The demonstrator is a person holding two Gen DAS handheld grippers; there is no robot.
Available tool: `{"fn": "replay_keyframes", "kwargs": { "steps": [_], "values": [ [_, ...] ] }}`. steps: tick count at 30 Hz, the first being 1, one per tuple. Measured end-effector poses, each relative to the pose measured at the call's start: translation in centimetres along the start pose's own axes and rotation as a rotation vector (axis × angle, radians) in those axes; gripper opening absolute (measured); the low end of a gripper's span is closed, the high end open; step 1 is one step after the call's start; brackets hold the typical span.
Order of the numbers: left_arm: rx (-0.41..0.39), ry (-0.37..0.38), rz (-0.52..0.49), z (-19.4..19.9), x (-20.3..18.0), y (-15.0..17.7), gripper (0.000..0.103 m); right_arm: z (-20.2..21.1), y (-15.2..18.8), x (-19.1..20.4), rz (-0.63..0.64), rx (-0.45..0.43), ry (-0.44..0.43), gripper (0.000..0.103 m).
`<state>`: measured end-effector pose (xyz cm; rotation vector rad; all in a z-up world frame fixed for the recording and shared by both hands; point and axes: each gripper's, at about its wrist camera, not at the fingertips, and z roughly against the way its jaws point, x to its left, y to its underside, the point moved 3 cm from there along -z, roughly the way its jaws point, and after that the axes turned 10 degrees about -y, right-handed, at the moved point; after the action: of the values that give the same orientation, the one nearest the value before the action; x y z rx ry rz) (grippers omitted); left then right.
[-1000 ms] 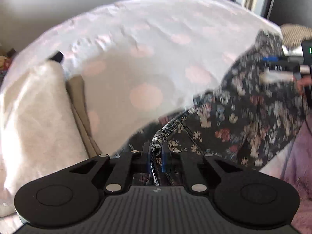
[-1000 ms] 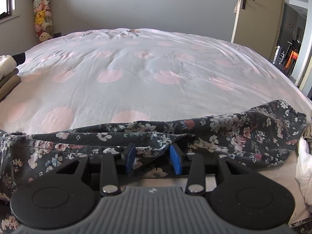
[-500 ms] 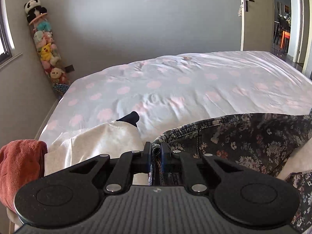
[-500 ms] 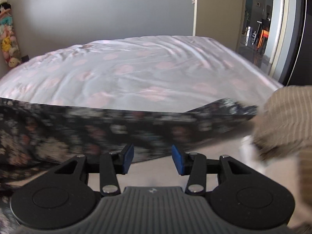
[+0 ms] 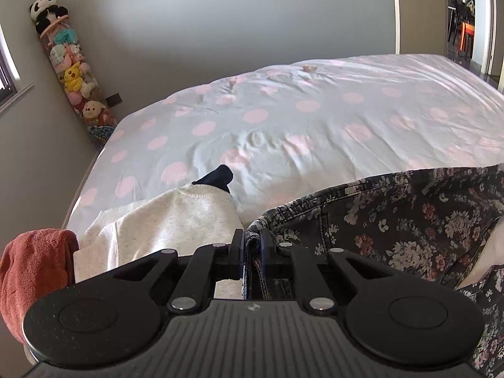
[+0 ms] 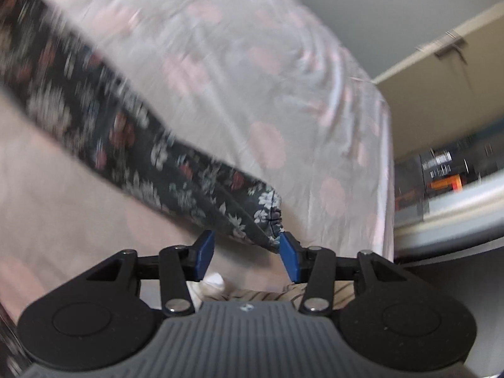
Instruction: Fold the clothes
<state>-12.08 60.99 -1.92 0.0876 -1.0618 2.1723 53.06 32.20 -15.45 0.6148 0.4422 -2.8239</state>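
A dark floral garment (image 5: 409,217) lies across the near edge of the bed. My left gripper (image 5: 252,245) is shut on its hemmed edge at the left end. In the blurred right wrist view the garment (image 6: 132,135) runs as a band from the upper left down to my right gripper (image 6: 244,249). That gripper is open, and the garment's gathered cuff end (image 6: 267,217) sits between its blue pads (image 6: 204,250), not clamped.
The bed (image 5: 315,119) has a pale cover with pink dots. A cream sweatshirt (image 5: 170,217) with a navy piece and a rust-red towel (image 5: 34,267) lie at its left. A column of plush toys (image 5: 72,66) stands by the wall. A door (image 5: 419,9) is at the right.
The right gripper has swung and tilted sharply, and now has the garment's cuff end between its open fingers. The left gripper stays shut on the garment and has moved little.
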Motion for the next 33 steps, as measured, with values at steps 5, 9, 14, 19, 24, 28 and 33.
{"fn": "replay_keyframes", "kwargs": {
  "steps": [5, 9, 14, 19, 24, 28, 33],
  "values": [
    [0.02, -0.012, 0.0, -0.7, -0.2, 0.0, 0.007, -2.7, 0.2, -0.6, 0.156, 0.065, 0.053, 0.052],
    [0.023, -0.018, 0.013, -0.8, -0.3, 0.0, 0.007, -4.2, 1.0, -0.4, 0.133, 0.097, 0.083, 0.011],
    [-0.009, -0.035, 0.046, 0.9, 0.8, 0.0, 0.007, -1.1, 0.6, -1.4, -0.035, 0.032, 0.145, 0.008],
    [-0.06, -0.038, 0.084, 4.0, 2.9, 0.5, 0.007, 5.0, 0.7, -3.3, -0.172, -0.028, 0.177, 0.008],
    [-0.104, -0.032, 0.11, 7.1, 5.2, 1.4, 0.007, 11.0, 1.2, -3.9, -0.202, -0.07, 0.213, 0.008],
    [-0.098, -0.032, 0.097, 7.3, 5.9, 1.2, 0.007, 12.5, 0.9, -4.2, -0.213, -0.064, 0.196, 0.008],
    [-0.027, -0.082, 0.03, 1.8, 4.1, -0.5, 0.007, 6.3, -1.4, -2.9, -0.153, 0.067, 0.13, 0.008]
  ]
}}
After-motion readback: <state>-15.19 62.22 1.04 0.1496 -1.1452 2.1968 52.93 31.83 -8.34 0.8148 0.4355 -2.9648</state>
